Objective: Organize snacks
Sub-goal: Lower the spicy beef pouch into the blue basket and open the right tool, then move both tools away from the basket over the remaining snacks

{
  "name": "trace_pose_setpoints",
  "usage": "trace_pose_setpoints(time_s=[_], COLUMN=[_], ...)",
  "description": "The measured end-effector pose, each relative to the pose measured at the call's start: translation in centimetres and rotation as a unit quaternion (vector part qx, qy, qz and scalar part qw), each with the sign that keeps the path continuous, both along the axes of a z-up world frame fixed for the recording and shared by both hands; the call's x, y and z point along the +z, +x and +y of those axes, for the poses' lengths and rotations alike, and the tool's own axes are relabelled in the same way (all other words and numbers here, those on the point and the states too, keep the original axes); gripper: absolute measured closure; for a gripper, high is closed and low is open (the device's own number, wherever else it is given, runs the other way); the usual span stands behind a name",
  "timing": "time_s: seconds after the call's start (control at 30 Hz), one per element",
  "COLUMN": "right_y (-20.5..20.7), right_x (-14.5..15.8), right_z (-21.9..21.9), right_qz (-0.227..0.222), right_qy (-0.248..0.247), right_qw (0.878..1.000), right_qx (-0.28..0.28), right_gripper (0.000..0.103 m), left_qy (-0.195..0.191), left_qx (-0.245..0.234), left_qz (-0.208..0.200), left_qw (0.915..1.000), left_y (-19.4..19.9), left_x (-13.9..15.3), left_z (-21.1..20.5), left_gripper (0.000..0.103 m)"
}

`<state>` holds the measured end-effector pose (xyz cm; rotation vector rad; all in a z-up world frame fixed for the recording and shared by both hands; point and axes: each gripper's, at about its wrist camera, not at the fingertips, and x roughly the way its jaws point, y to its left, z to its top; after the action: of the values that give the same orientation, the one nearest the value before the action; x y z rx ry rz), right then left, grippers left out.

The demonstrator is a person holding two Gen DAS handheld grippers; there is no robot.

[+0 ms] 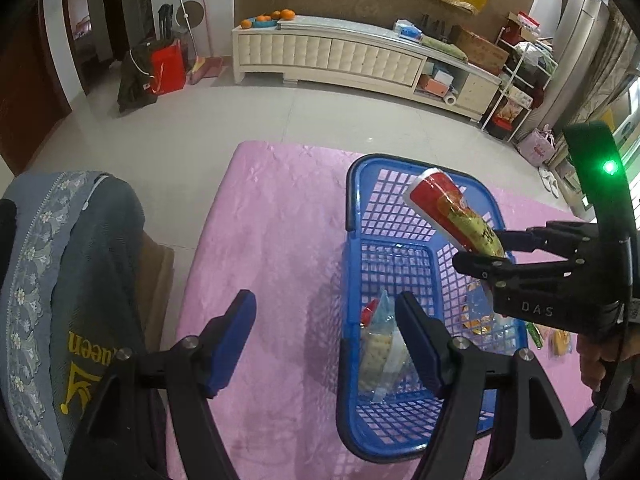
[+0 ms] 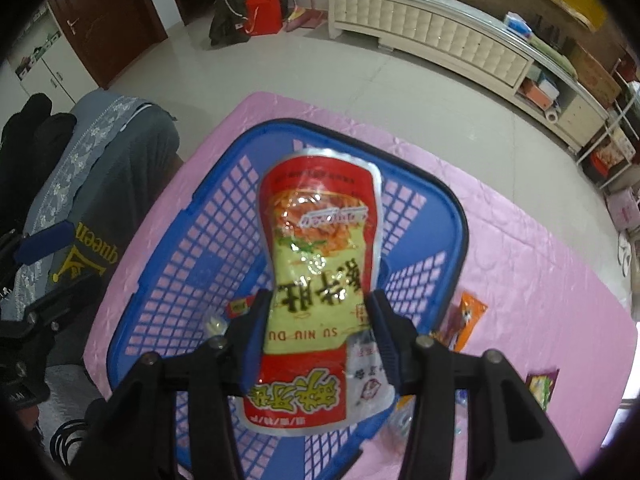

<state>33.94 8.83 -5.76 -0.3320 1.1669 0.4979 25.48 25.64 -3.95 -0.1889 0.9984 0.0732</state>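
Note:
A blue plastic basket (image 1: 348, 216) (image 2: 460, 216) stands on the pink-covered table (image 1: 272, 220). My right gripper (image 2: 317, 298) (image 1: 480, 246) is shut on a red and yellow snack packet (image 2: 320, 240) (image 1: 440, 204), pinching its lower half. It holds the packet tilted above the basket's inside. A clear pack of crackers (image 1: 378, 352) and other small packets lie on the basket floor. My left gripper (image 1: 325, 298) is open and holds nothing. Its jaws straddle the basket's left wall, one over the cloth and one over the crackers.
Loose snacks lie on the cloth to the right of the basket, among them an orange packet (image 2: 466, 316) and a purple-edged one (image 2: 542, 388). A chair draped in grey cloth (image 1: 80, 280) stands at the table's left edge. Tiled floor and a long white cabinet (image 1: 340, 56) lie beyond.

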Motion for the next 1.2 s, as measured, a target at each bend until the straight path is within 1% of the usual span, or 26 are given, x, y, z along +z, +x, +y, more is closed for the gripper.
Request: trace_pose_setpoints(time_s=[0.1, 0.13, 0.17, 0.23, 0.3, 0.43, 0.63, 0.8, 0.93, 1.07, 1.13, 1.2], right_y=[0.4, 0.6, 0.7, 0.7, 0.5, -0.6, -2.6, -4.4, -5.6, -6.9, -7.9, -8.5], right_x=[0.0, 0.0, -0.1, -0.2, -0.1, 0.5, 2.6, 4.5, 5.9, 6.9, 7.5, 7.9], right_z=[0.7, 0.8, 0.9, 1.1, 1.0, -0.3, -3.1, -5.8, -8.8, -11.0, -12.5, -13.9], right_qz=[-0.012, -0.017, -0.022, -0.033, -0.042, -0.035, -0.031, -0.035, -0.037, -0.044, -0.052, -0.056], right_qy=[-0.014, -0.019, -0.027, -0.043, -0.048, -0.039, -0.016, 0.003, 0.024, 0.025, 0.027, 0.030], right_qw=[1.000, 1.000, 0.999, 0.998, 0.998, 0.998, 0.999, 0.999, 0.999, 0.998, 0.998, 0.997], right_qx=[0.015, 0.018, 0.018, 0.022, 0.023, 0.018, 0.014, 0.002, -0.015, -0.030, -0.037, -0.045], right_gripper=[0.049, 0.042, 0.039, 0.026, 0.021, 0.021, 0.021, 0.021, 0.021, 0.021, 0.021, 0.021], left_qy=[-0.005, -0.006, -0.006, -0.006, -0.006, -0.007, -0.006, 0.005, 0.015, 0.015, 0.019, 0.026], left_qx=[0.002, 0.002, 0.001, 0.002, 0.002, 0.004, -0.003, -0.022, -0.038, -0.053, -0.059, -0.069], left_qz=[0.005, 0.006, 0.006, 0.006, 0.006, 0.006, -0.004, -0.018, -0.025, -0.036, -0.040, -0.046], left_qw=[1.0000, 1.0000, 1.0000, 1.0000, 1.0000, 0.9999, 1.0000, 0.9996, 0.9988, 0.9979, 0.9973, 0.9962], left_y=[0.2, 0.2, 0.2, 0.0, -0.3, -0.9, -2.0, -3.1, -3.8, -4.9, -5.2, -5.7], left_x=[-0.4, -0.4, -0.5, -0.3, -0.2, 0.3, 1.9, 3.6, 5.0, 6.3, 6.7, 7.2], left_z=[0.0, 0.0, -0.1, -0.2, -0.4, -0.7, -2.2, -4.9, -7.2, -9.6, -10.6, -12.0], left_gripper=[0.033, 0.033, 0.033, 0.033, 0.033, 0.033, 0.033, 0.033, 0.033, 0.033, 0.028, 0.028])
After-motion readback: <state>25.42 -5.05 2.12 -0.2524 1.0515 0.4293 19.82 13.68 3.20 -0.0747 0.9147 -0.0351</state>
